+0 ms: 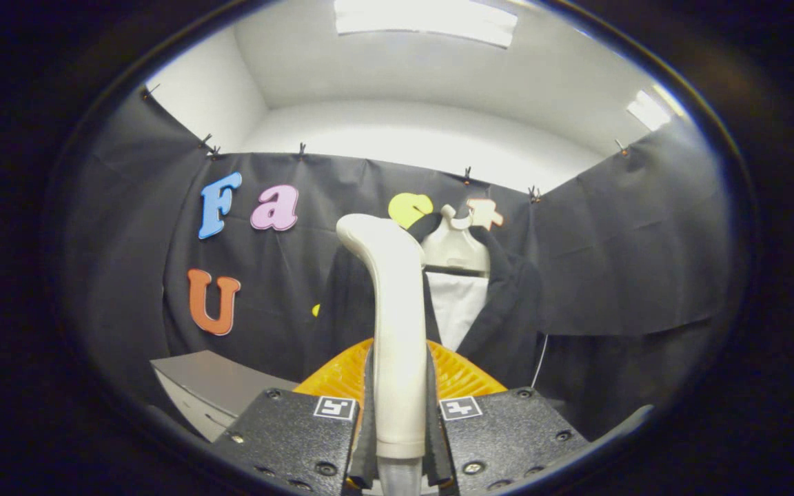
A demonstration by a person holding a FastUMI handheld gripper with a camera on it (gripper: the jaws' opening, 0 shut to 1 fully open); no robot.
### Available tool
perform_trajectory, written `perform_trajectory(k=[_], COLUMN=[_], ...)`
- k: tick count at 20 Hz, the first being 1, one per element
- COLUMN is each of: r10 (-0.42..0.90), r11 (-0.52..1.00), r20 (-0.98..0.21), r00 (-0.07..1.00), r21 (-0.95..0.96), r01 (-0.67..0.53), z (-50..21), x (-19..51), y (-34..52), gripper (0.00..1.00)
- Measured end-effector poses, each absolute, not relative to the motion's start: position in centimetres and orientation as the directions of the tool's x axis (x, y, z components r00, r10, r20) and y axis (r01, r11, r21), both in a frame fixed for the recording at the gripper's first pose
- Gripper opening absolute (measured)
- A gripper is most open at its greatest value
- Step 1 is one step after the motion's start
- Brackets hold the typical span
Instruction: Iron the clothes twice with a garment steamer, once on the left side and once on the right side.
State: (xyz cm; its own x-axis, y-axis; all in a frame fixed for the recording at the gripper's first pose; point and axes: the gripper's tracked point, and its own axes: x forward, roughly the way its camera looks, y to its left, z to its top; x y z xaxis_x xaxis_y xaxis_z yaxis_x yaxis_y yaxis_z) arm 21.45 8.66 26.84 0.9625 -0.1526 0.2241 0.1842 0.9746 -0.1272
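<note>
Gripping the garment steamer (pixel 397 324) by its stiff, smooth handle, hand-held gripper (pixel 398 420) clamped on both sides, head upright just before the dark garment (pixel 507 303) on its hanger (pixel 455 248); likely top-heavy, slippery, so hold low on the handle.

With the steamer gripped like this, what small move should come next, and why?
Probably push forward toward the dark jacket. The tongs are shut on the garment steamer's handle, which stands upright between the fingers, and the jacket on its hanger hangs beyond the steamer's head, apparently not touched yet.
</note>
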Motion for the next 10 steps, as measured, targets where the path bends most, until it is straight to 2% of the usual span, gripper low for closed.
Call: perform_trajectory(k=[10], r10=[-0.124], r11=[0.974], r20=[0.135], r00=[0.983], r21=[-0.174], r01=[0.147], z=[22.3], x=[24.0], y=[5.6], gripper=[0.31])
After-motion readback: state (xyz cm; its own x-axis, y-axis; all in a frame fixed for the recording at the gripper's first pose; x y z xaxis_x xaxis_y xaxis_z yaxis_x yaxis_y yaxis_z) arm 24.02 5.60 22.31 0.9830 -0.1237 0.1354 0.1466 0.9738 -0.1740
